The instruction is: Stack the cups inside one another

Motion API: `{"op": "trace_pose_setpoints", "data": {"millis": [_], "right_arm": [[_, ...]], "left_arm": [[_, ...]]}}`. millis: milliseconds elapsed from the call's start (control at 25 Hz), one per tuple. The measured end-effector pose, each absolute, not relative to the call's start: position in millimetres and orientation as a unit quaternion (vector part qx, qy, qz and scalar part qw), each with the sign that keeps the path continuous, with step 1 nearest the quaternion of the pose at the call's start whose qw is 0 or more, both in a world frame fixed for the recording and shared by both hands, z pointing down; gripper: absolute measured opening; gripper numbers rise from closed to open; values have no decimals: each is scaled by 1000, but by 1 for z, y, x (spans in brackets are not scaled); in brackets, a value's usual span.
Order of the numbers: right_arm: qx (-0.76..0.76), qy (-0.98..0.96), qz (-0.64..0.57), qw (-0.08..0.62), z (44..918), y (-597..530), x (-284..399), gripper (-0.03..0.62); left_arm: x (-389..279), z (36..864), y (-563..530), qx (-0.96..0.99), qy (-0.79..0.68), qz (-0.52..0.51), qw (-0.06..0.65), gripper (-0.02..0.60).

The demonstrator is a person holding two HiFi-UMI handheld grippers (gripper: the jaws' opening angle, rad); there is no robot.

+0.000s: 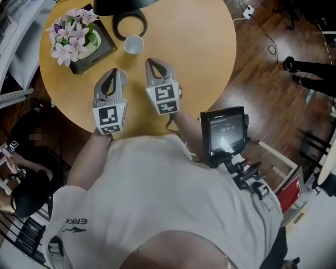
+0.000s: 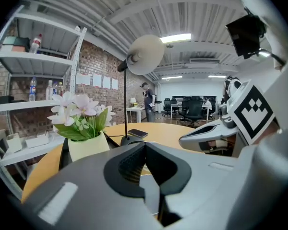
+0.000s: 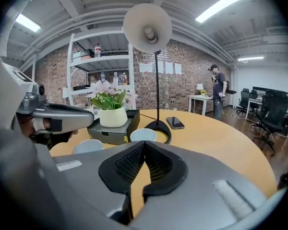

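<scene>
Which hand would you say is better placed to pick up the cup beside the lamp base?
The right. The right tongs point straight at that cup, which sits ahead of their shut, empty tips. The view from the left tongs shows the flower pot but not the cup.

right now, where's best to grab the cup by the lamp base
Probably the near rim of the cup, one jaw inside, one outside, coming from the person's side: it stands upright, mouth up, with the lamp base right behind and the flower box beside it.
</scene>
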State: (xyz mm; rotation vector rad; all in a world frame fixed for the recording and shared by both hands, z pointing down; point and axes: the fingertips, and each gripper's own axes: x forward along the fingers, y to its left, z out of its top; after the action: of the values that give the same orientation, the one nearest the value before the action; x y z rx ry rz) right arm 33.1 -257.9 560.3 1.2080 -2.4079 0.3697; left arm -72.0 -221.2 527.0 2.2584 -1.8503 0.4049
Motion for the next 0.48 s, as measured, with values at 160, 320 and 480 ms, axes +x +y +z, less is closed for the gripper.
{"op": "trace_pose_setpoints", "data": {"millis": [160,320,480], "right_arm": [[399,-881,135,218,572,-264,37,15],[368,-887,151,233,591,-270,32,66],[342,-890,157,256,613,-275,20,194]], "left_arm": [[-66,527,-225,739,-650,144,101,2],[-65,534,-229,729,-660,150,106,2],[-70,543,-235,724,-662,157,111,2]]}}
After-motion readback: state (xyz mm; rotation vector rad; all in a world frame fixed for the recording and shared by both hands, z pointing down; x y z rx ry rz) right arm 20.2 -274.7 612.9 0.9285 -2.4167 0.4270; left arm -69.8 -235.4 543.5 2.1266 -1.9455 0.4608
